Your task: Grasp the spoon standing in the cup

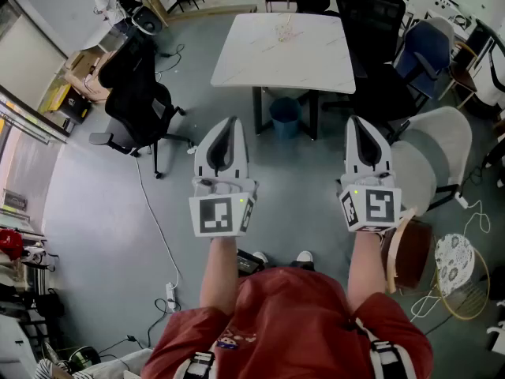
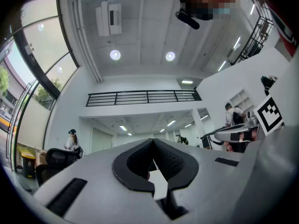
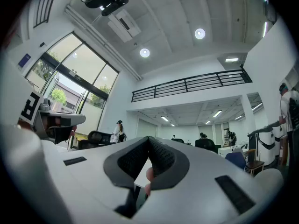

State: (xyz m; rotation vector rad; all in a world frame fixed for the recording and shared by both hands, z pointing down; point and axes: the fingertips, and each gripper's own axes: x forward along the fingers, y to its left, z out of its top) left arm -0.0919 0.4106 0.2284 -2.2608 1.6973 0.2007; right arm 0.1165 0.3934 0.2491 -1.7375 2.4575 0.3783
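Approach step: your left tool (image 1: 230, 125) and right tool (image 1: 357, 123) are clenched empty, well short of the far white square worktop (image 1: 316, 61). Walk closer, then open one.

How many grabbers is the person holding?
2. The left gripper is at the head view's left, the right gripper at its right; both are shut and empty. None seems hidden.
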